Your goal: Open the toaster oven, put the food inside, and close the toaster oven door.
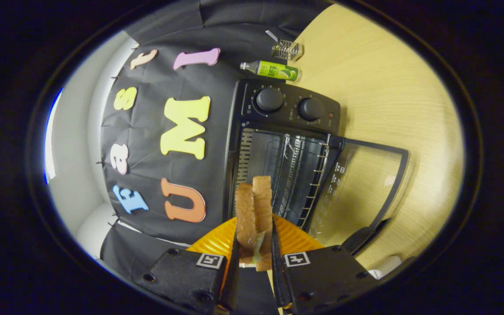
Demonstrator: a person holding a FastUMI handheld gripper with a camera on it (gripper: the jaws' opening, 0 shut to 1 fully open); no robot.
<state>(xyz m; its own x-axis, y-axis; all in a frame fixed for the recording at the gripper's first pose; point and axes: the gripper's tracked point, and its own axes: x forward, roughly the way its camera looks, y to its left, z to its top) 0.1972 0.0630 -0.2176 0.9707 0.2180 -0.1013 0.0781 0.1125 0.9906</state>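
Toaster oven [278, 153] first: in the gripper view it appears rolled onto its side, with the two control knobs [289, 104] toward twelve o'clock and the glass door [357, 192] already swung fully open toward three o'clock, lying over the pale wooden worktop [387, 87]. The cavity with its wire rack [298, 179] gapes just beyond the food.

The tongs [254, 249] are narrowed onto a sandwich [255, 214], two toasted slices on edge with a pale filling between them; both fingers press its sides, one from nine o'clock and one from three. Under the sandwich sits an orange ridged plate [295, 238], so the food seems barely lifted clear of it.

Past the oven, toward twelve o'clock, a green-labelled bottle [271, 70] lies beside a small clear glass jar [286, 49].

Risks, as I judge them: the grip is near the lower end of the slices, so the free ends could splay or the filling slide out if the squeeze eases. On the way in, the sandwich could clip the cavity frame or snag on the rack wires. The open door juts toward the tongs' path; a knock there could shift the oven. Releasing too early would drop the food onto the door rather than the rack.
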